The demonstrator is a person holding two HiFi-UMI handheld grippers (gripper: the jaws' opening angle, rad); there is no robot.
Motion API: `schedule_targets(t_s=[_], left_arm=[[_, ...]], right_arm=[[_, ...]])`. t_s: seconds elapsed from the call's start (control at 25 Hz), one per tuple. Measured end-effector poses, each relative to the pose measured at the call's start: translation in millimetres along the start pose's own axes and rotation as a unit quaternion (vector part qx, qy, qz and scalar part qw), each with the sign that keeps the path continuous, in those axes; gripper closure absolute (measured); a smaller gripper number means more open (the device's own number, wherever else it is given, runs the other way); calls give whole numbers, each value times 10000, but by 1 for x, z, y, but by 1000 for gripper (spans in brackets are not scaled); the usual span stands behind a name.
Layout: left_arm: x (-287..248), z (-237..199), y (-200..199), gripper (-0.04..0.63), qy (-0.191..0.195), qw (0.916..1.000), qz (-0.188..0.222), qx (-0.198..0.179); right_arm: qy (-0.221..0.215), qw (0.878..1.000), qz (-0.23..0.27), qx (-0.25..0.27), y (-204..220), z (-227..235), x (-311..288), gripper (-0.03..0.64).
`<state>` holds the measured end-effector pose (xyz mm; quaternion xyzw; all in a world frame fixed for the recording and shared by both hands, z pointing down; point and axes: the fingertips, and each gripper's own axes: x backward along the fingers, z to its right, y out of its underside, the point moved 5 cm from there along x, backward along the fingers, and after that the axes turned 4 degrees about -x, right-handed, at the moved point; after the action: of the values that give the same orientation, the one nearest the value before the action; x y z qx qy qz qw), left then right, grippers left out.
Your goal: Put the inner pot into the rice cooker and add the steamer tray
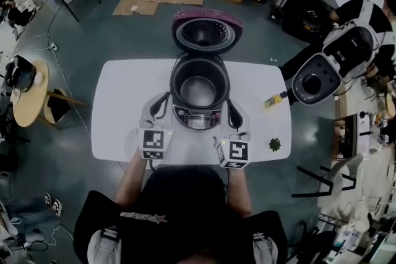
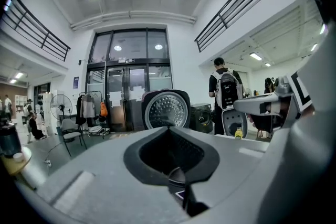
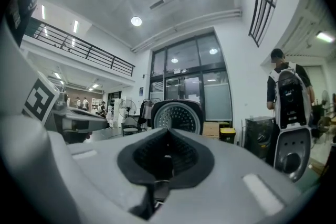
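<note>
The rice cooker (image 1: 199, 109) stands open in the middle of the white table (image 1: 120, 111), its purple lid (image 1: 206, 31) tipped back. A shiny metal inner pot (image 1: 199, 88) shows inside its body. I see no steamer tray in any view. My left gripper (image 1: 163, 98) lies beside the cooker's left flank and my right gripper (image 1: 233, 108) beside its right flank, both pointing away from me. In the left gripper view the left gripper (image 2: 169, 127) is shut on nothing, with the lid (image 2: 166, 110) beyond it. The right gripper (image 3: 168, 130) is likewise shut and empty, facing the lid (image 3: 177, 116).
A small yellow object (image 1: 272, 99) and a little green item (image 1: 275, 144) lie on the table's right part. A person with a backpack (image 1: 362, 34) stands at the right by a second open cooker (image 1: 315, 78). A round side table (image 1: 28, 93) stands to the left.
</note>
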<state>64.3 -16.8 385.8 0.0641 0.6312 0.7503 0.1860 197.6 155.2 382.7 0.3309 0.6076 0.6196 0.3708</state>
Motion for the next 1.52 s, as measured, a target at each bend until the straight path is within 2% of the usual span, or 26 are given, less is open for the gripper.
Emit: schedule_targets(t_s=[0.24,0.48,0.84,1.04,1.24,1.28,1.36,1.44,1.52], left_arm=[[30,-27,16,586,-593,9980,-230,38],[77,-66,36,585,-1344,9893,-536,210],[153,-109,79,584,-2247,9669,-1087,537],[183,-116,111,584,-2525,9536,-1445,774],[202,-111,148,580,-2660,9402,-1763,1193],[205,-110,156,565,-2662,9372,-1833,1310],[212,-105,172,478,-2643,9315,-1987,1516],[217,-101,188,431,-2606,9254,-2139,1731],[219,-95,205,384,-2535,9187,-2300,1970]], right_arm=[[-895,9960,-62,-52,5,-53,-24,611],[-1741,9842,-302,-66,16,-114,-45,611],[-2772,9578,-752,-67,45,-204,-56,611],[-3147,9423,-1138,46,75,-240,-56,611],[-3296,9290,-1683,76,118,-251,-57,604],[-3326,9254,-1814,59,126,-251,-56,580],[-3424,9155,-2111,17,143,-252,-54,535],[-3539,9032,-2427,-31,161,-253,-51,463],[-3583,8943,-2681,-47,177,-253,-49,426]])
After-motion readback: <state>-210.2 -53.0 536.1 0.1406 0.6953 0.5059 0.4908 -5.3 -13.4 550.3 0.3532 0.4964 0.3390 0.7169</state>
